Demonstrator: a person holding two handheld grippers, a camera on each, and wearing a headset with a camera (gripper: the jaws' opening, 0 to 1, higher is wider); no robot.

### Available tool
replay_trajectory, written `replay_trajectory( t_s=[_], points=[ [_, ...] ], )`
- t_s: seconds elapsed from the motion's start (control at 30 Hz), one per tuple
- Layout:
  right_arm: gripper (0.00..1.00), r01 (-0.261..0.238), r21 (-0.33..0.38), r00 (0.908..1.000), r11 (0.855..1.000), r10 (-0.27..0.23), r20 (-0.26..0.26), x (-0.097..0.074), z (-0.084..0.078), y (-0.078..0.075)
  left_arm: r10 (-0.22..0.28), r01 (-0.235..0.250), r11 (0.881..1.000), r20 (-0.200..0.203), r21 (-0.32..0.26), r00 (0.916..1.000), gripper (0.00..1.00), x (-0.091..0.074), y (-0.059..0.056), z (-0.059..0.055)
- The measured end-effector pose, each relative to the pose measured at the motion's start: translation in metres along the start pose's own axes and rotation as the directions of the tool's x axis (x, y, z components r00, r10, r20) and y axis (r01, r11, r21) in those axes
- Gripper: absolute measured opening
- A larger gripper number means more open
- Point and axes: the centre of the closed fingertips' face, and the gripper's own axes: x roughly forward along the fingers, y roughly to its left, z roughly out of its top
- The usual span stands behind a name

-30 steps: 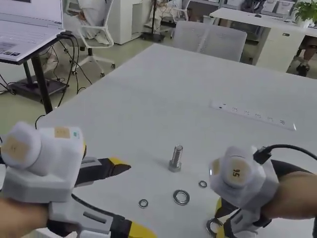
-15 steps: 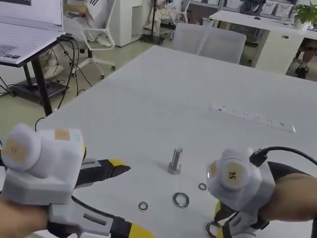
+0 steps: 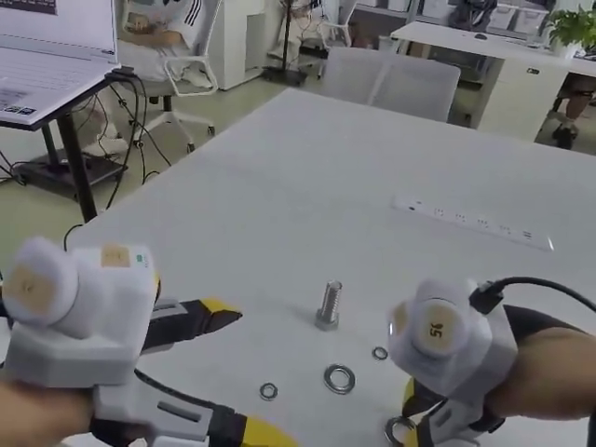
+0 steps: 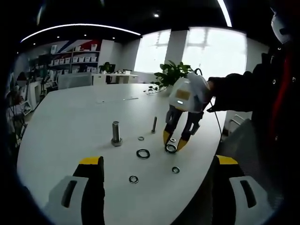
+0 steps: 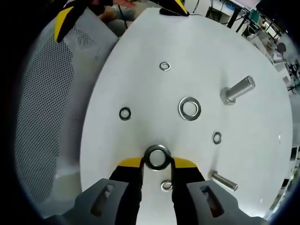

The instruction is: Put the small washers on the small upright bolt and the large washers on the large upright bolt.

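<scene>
The right gripper (image 5: 157, 164) has its jaws nearly closed on the rim of a large washer (image 5: 157, 157), which sits between the yellow tips. From the left gripper view the washer looks to be at the desk (image 3: 307, 186) surface. Whether it has come clear of the surface is hard to say.

The large bolt (image 5: 239, 90) stands ahead of this gripper and off to its right. A second large washer (image 5: 189, 108) lies flat between the two. The small bolt (image 5: 222, 180) is close by the right jaw, so a swing that way should go up first and then across. To do the step well, I would keep the pinch on the rim only and leave the hole free. Then level the washer over the bolt's tip, centre it, and let go only once the thread is through. A tilted washer would likely catch on the thread.

The right gripper points steeply down at the desk, with the hand behind and above it. The left gripper (image 4: 157, 161) is held low and about level, aimed across at the right one. Its jaws are spread wide and hold nothing.
</scene>
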Motion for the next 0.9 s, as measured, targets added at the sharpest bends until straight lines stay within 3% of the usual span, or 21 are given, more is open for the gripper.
replay_trajectory(
  t_s=[0.47,0.9],
  points=[
    [0.23,0.015,0.021,0.9991,1.0,-0.015,0.038,-0.016,0.007,-0.006,0.041,-0.042,0.999,0.021,0.019,0.9989,0.97,0.002,0.008,0.003],
    [0.23,0.059,0.021,0.9954,0.998,-0.06,0.075,-0.038,0.019,-0.016,0.1,-0.102,0.994,0.051,0.032,0.9937,0.97,0.001,0.016,0.008]
  ],
)
